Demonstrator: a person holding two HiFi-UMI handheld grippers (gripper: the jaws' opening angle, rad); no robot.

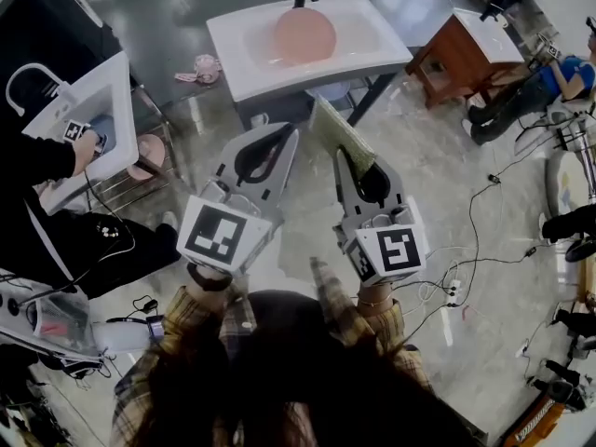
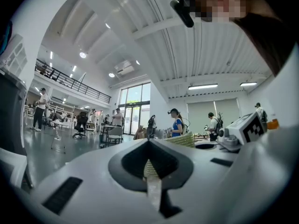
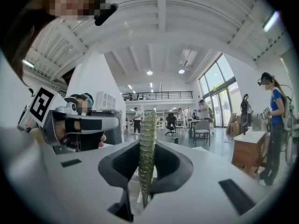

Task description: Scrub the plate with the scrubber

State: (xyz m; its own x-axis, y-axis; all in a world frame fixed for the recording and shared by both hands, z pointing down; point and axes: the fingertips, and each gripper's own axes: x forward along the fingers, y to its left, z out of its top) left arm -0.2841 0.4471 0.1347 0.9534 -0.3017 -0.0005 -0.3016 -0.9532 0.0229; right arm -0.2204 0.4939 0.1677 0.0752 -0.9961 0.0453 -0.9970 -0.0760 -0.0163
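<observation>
Left fingers: pressed together, holding nothing, on the near side of the sink.
Right fingers: clamped on the green scrubber, beside my left, short of the sink.
Plate: pink, lying in the sink.

Grippers: two, left gripper and right gripper.
Marker cubes: two, left cube, right cube.
Scrubber: one, green.
Plate: one, pink.
Sinks: three, centre sink, left sink, right sink.
Other people, head view: two, left person, right person.
</observation>
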